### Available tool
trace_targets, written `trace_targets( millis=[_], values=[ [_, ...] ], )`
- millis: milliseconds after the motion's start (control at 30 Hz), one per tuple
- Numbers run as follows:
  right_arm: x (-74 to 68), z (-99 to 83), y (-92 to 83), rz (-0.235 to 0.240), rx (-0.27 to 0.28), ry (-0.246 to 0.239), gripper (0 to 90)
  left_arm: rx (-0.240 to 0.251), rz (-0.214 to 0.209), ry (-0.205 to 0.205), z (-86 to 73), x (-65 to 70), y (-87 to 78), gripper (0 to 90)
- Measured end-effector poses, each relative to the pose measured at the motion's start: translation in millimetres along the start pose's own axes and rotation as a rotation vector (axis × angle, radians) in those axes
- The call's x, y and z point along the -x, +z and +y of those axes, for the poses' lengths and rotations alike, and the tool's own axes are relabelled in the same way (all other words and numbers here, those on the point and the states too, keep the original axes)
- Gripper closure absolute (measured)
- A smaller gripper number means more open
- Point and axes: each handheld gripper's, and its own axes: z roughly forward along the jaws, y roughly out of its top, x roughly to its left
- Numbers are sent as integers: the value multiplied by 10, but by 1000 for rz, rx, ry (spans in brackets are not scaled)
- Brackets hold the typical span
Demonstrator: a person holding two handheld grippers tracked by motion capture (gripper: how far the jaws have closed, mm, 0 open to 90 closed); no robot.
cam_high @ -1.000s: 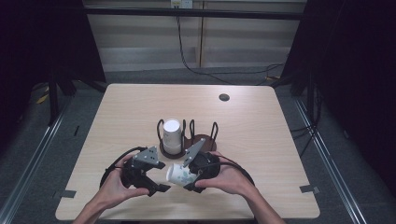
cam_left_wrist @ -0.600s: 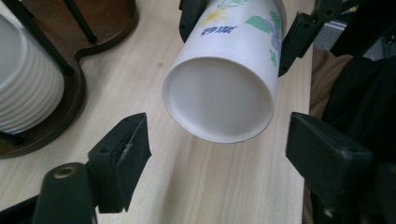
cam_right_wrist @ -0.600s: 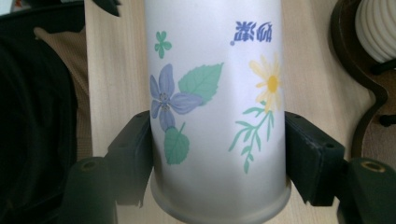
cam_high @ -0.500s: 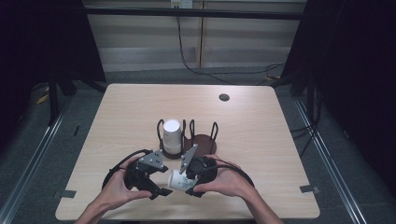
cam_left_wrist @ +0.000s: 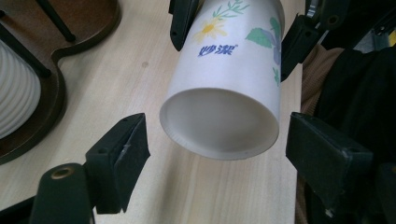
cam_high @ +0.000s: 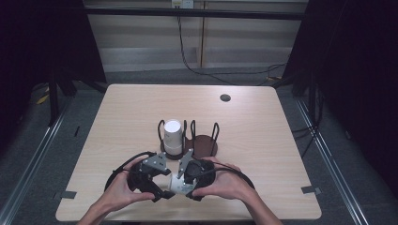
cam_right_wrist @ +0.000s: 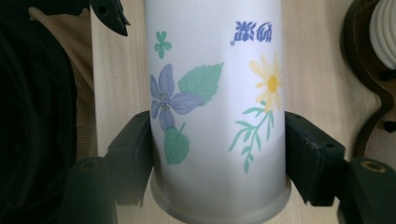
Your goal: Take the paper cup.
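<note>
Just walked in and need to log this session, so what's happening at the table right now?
A person is handling a flowered paper cup with two hand-held grippers near the table's front edge. The right gripper is shut on the cup, fingers pressing its sides. The left gripper faces the cup's open mouth; its jaws have just been closing but stand apart from the cup on both sides. Behind them, a dark wooden cup rack holds a ribbed white cup.

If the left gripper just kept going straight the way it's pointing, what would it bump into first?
Most likely the paper cup. The left gripper has its jaws open to either side of the cup's end without touching it, and the right gripper grips the other end. How close the cup is remains hard to judge.
</note>
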Motion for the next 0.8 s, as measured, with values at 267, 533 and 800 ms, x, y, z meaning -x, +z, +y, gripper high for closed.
trace_targets(
  millis=[267,533,800],
  values=[
    [-13,11,17,9,5,-1,315,11,-25,-11,2,-6,-1,254],
    [-21,27,27,10,12,-11,315,-4,-57,-25,11,-19,25,279],
    [-47,54,36,13,22,-18,315,-2,-83,-53,13,-41,48,307]
  ],
)
